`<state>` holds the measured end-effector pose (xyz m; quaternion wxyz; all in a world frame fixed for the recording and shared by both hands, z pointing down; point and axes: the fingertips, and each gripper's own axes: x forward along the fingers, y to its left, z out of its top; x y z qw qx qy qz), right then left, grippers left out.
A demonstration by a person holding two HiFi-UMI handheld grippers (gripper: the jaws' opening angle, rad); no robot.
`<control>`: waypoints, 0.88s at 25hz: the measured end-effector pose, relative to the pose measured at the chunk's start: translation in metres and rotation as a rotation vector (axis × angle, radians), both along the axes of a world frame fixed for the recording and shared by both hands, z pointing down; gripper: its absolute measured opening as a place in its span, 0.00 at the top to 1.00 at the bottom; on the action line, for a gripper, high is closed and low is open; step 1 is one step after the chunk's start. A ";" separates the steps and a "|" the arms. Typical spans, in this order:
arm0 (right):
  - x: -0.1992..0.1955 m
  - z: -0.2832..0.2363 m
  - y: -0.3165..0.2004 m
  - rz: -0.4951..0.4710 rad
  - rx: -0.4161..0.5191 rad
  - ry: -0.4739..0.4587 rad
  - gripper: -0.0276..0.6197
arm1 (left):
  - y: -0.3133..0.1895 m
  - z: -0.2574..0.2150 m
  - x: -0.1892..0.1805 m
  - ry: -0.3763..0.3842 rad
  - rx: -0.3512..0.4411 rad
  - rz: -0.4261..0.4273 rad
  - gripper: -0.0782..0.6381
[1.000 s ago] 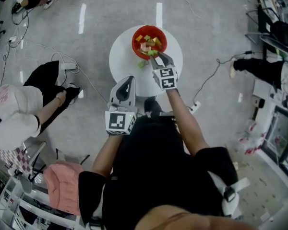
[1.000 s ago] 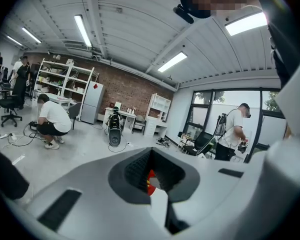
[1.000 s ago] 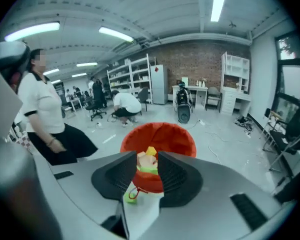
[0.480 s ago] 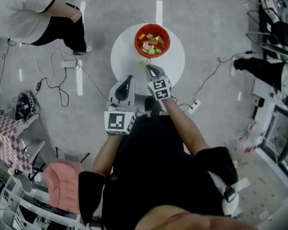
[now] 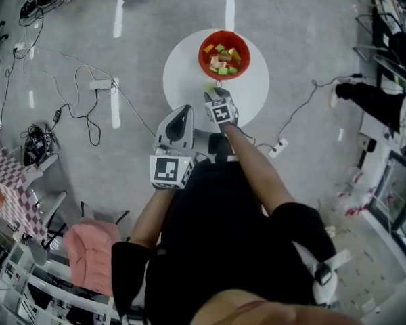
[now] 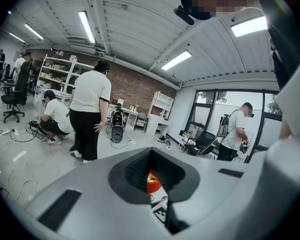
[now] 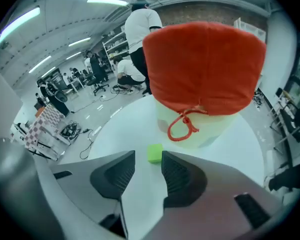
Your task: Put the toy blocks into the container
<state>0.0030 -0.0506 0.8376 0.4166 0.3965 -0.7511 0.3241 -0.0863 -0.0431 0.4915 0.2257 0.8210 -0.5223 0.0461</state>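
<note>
On the floor at far left lie a checkered cloth [image 5: 12, 176] and a pink garment [image 5: 89, 250], with loose cables [image 5: 71, 110] and a power strip [image 5: 99, 84] between them and the round white tabletop [image 5: 183, 80]. None of this lies in the tools' way. The left tool [image 5: 181, 114] is held close to the body with its tips at the tabletop's near edge. Its jaws are pressed together with nothing in them, and only a sliver of red shows through the notch above them. The left forearm [image 5: 149, 219] is bent, with the marker cube nearest the person. A small green block [image 5: 210, 87] lies on the tabletop just in front of the red container [image 5: 202, 58], apart from it. The container sits toward the tabletop's far side and holds a heap of coloured blocks [image 5: 223, 59]. The right tool [image 5: 213, 96] points at the green block. In the right gripper view its jaws are opening, and the block sits between their tips on the tabletop with a gap on each side, not gripped. The container's red drawstring hangs just beyond it. The right forearm [image 5: 252, 171] reaches straight forward from the body. To the right, another power strip [image 5: 279, 147] and its cable lie on the floor, and shelving stands at the far edge.
</note>
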 end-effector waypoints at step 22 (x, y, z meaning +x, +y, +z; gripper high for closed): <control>0.007 0.027 0.003 0.002 -0.096 0.059 0.77 | -0.002 0.005 -0.012 -0.004 -0.017 -0.023 0.90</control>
